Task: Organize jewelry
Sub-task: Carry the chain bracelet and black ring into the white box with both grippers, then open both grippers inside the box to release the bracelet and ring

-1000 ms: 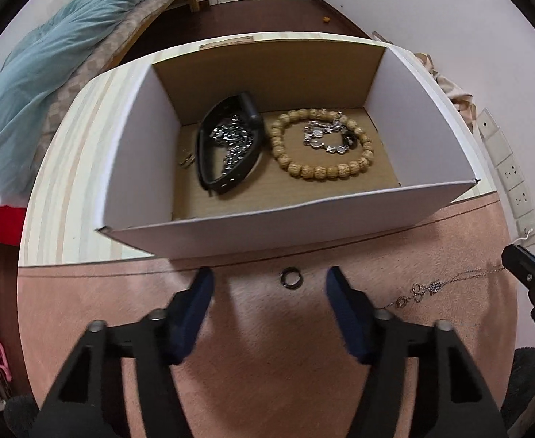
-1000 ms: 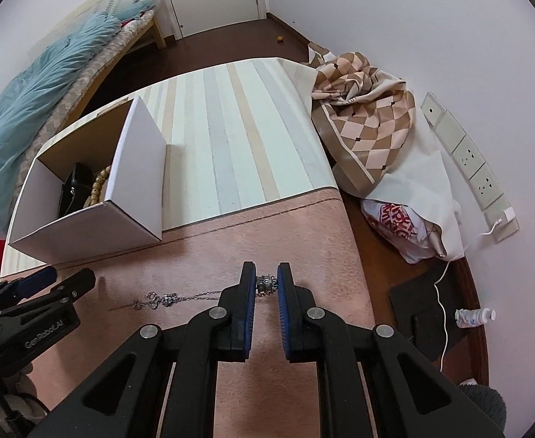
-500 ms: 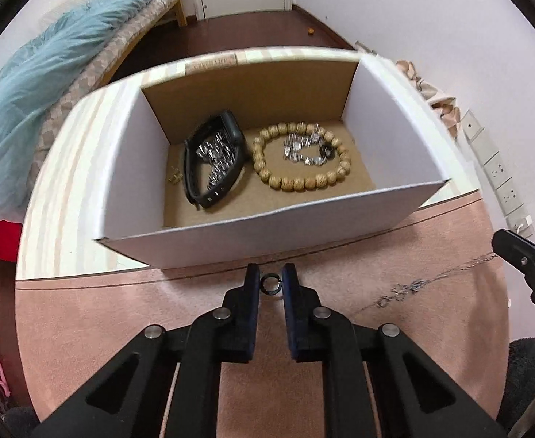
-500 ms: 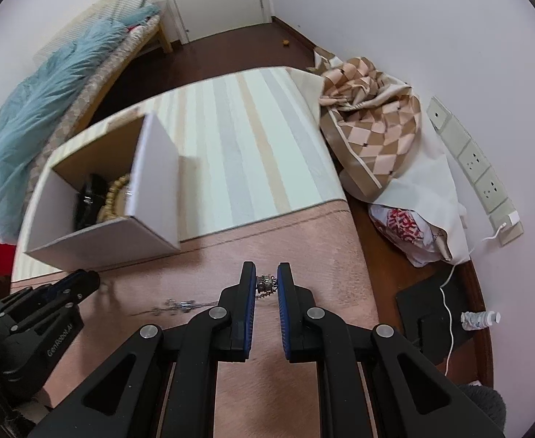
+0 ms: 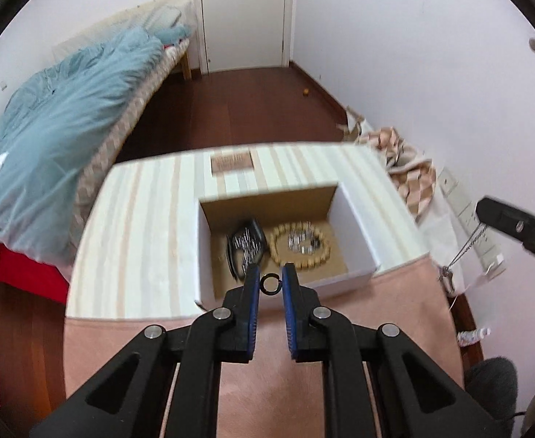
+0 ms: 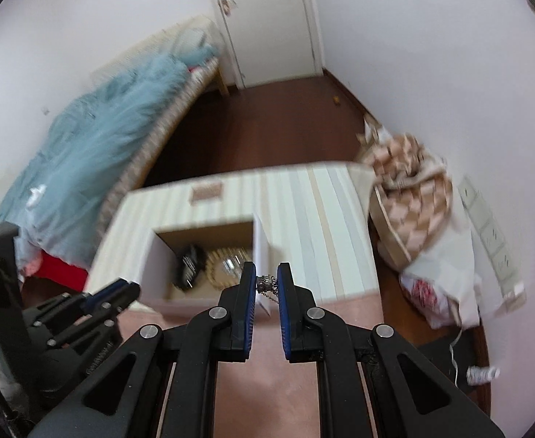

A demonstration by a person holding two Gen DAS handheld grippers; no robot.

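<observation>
My left gripper [image 5: 269, 284] is shut on a small dark ring [image 5: 269, 284] and holds it in the air above the near wall of an open white box [image 5: 355, 219]. Inside the box lie a wooden bead bracelet [image 5: 322, 255], a silver piece within it, and a black item with silver chain [image 5: 247, 246]. My right gripper [image 6: 266, 284] is shut on the beaded end of a silver necklace [image 6: 266, 284], lifted off the table; its chain hangs down below the right gripper in the left wrist view [image 5: 464, 248]. The box shows in the right wrist view [image 6: 201, 233].
The box stands on a striped cloth [image 5: 139, 226] over the table; a pink mat [image 5: 267, 383] covers the near part. A bed with a blue quilt [image 5: 56, 116] is at left. A checked cloth [image 6: 410, 197] and wall sockets [image 6: 493, 241] are at right.
My left gripper closed on the ring and lifted it above the box. My right gripper raised the necklace off the mat, so the chain now hangs freely.
</observation>
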